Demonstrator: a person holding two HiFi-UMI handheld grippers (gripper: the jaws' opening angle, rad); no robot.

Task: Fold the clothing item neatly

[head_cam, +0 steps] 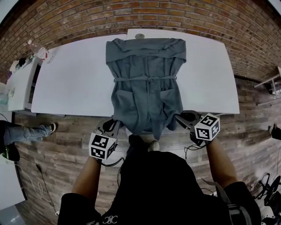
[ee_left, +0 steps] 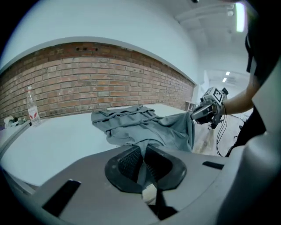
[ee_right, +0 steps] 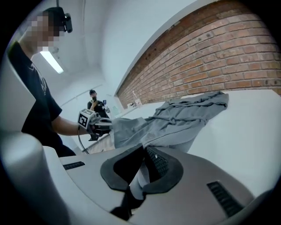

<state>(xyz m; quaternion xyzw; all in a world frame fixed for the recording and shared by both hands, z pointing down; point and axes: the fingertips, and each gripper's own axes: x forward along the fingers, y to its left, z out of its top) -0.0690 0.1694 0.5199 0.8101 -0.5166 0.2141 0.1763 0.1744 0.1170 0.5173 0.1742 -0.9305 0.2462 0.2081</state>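
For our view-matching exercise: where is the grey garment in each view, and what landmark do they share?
Head view: grey garment at centre, lying on the white table.
Left gripper view: centre, stretching away from the jaws.
Right gripper view: centre-right, stretching away from the jaws.
Shared landmark: brick wall behind the table.

This is looking like a lab or recording studio: plain white worktops (head_cam: 74,79) are standing against a bare brick wall (head_cam: 131,13), cables (head_cam: 41,190) are trailing across the wood-plank floor (head_cam: 66,140), strip lights (ee_right: 52,61) are glowing overhead, and another person (ee_right: 93,103) is standing at the far end.
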